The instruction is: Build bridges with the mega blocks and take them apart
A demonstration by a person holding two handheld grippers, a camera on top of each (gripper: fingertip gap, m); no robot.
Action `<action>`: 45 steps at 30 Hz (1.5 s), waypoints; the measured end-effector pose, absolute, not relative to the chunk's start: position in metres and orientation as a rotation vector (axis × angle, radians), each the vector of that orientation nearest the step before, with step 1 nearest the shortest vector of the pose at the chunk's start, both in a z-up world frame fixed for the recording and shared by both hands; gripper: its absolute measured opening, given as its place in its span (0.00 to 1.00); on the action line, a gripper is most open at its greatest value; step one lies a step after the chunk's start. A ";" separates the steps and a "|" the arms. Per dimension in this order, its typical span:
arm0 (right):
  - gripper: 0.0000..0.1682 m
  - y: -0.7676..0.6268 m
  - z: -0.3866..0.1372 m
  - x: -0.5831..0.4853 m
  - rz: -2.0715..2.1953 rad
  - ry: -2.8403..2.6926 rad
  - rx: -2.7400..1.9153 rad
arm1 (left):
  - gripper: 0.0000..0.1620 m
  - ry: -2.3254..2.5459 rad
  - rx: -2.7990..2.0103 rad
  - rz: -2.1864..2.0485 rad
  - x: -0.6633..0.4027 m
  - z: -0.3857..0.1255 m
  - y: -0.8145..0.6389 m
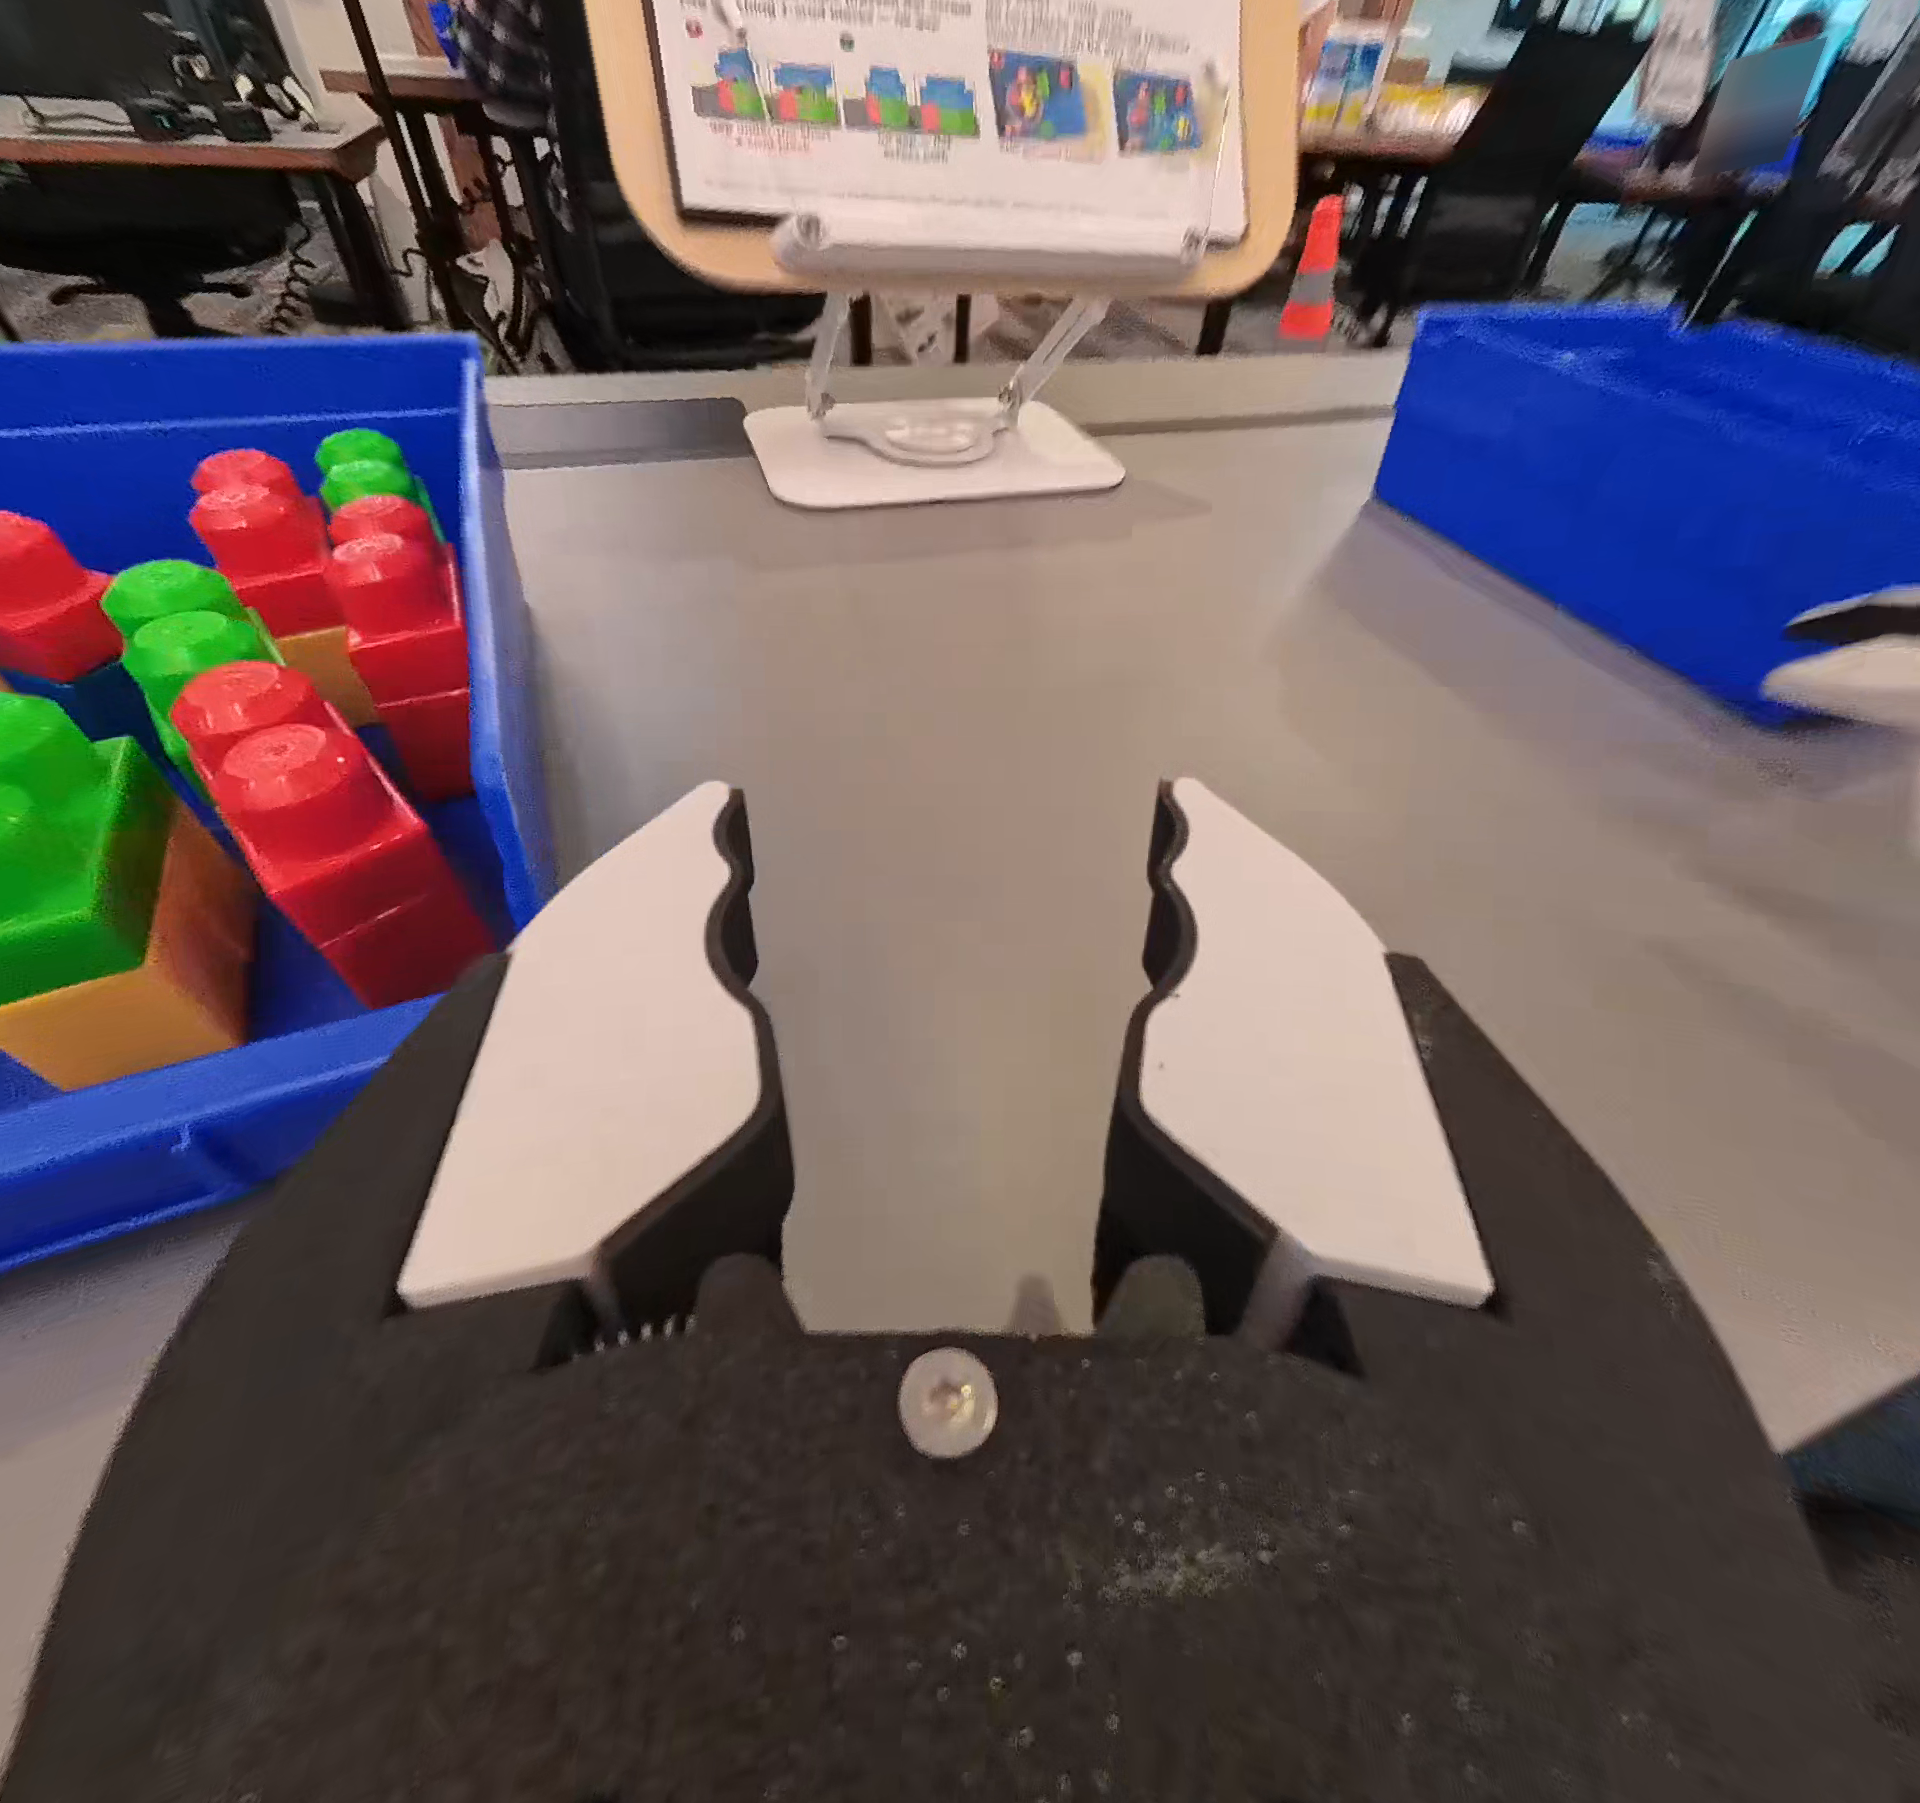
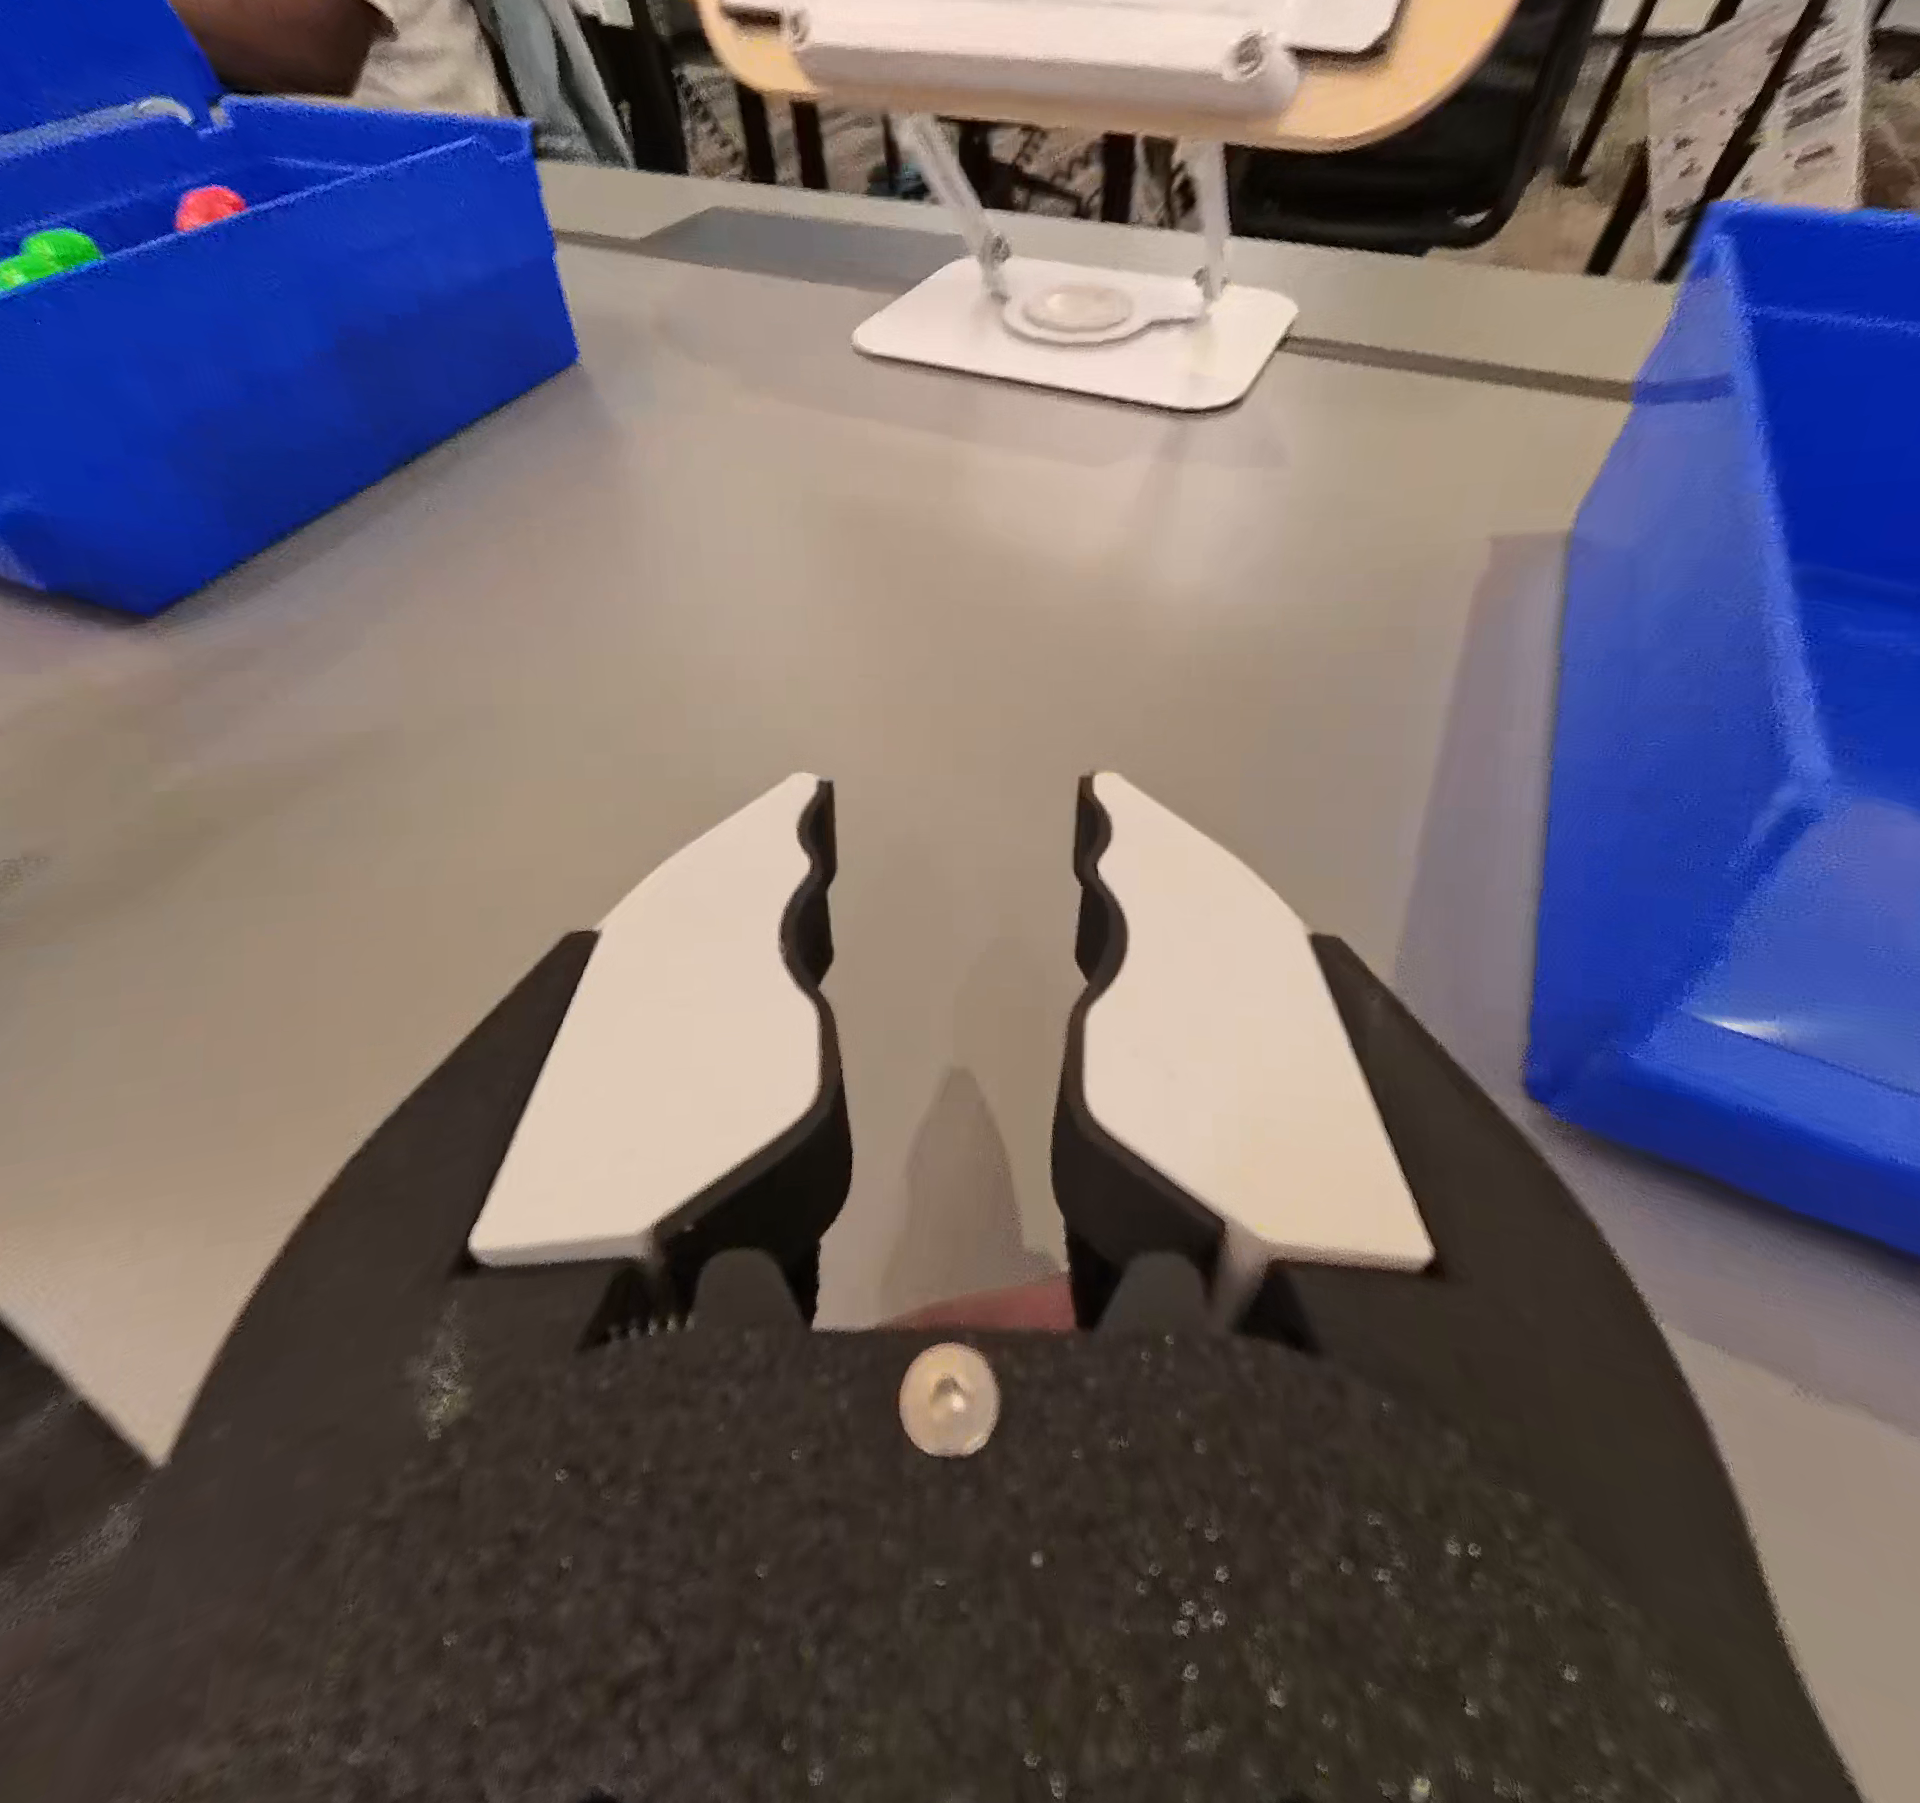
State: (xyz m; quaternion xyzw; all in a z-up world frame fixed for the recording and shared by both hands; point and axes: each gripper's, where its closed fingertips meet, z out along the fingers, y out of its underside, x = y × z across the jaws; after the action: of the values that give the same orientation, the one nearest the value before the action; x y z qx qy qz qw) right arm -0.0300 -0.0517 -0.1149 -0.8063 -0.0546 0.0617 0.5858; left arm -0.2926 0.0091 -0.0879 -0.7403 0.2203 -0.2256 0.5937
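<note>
Left wrist view shows the left gripper (image 1: pixel 951 797) with fingers wide and empty above the bare worktop (image 1: pixel 935 631), the mega blocks (image 1: pixel 260 714) heaped in the blue bin (image 1: pixel 499 673) beside it. The right gripper (image 2: pixel 954 787) has its fingers narrower, also empty. Building appears not yet begun; the next move calls for reaching into that bin for a first block.

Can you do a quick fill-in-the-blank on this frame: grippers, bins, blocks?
1. Both the left gripper and right gripper are open and hold ____.
2. The blocks lie in the bin on the ____ side of the table.
3. The right bin shows ____ blocks inside.
4. The stand sits ____ the two bins.

Missing words: nothing; left; no; between
</note>
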 end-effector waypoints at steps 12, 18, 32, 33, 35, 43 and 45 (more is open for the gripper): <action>0.24 -0.055 -0.121 -0.022 0.182 -0.051 -1.884 | 0.45 0.488 -1.798 -0.495 -0.312 -0.110 0.017; 0.24 -0.058 -0.122 -0.029 0.181 -0.072 -1.894 | 0.39 0.362 -1.868 -0.443 -0.369 -0.057 0.037; 0.24 -0.056 -0.126 -0.034 0.224 -0.095 -1.921 | 0.40 0.401 -2.728 -0.166 -0.442 -0.131 0.143; 0.23 -0.056 -0.126 -0.034 0.227 -0.097 -1.920 | 0.37 0.401 -2.729 -0.171 -0.439 -0.134 0.145; 0.23 -0.056 -0.126 -0.034 0.235 -0.098 -1.924 | 0.29 0.402 -2.732 -0.144 -0.437 -0.138 0.146; 0.22 -0.056 -0.128 -0.034 0.255 -0.096 -1.931 | 0.21 0.520 -2.737 -0.047 -0.444 -0.145 0.140; 0.22 -0.056 -0.127 -0.031 0.240 -0.101 -1.933 | 0.21 0.542 -2.671 -0.068 -0.449 -0.136 0.142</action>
State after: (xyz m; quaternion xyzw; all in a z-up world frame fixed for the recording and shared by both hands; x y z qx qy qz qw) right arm -0.0314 -0.0564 -0.1274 -0.8203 -0.0428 0.1018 0.5612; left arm -0.4492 0.1424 -0.1356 -0.9586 0.1946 -0.0246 0.2063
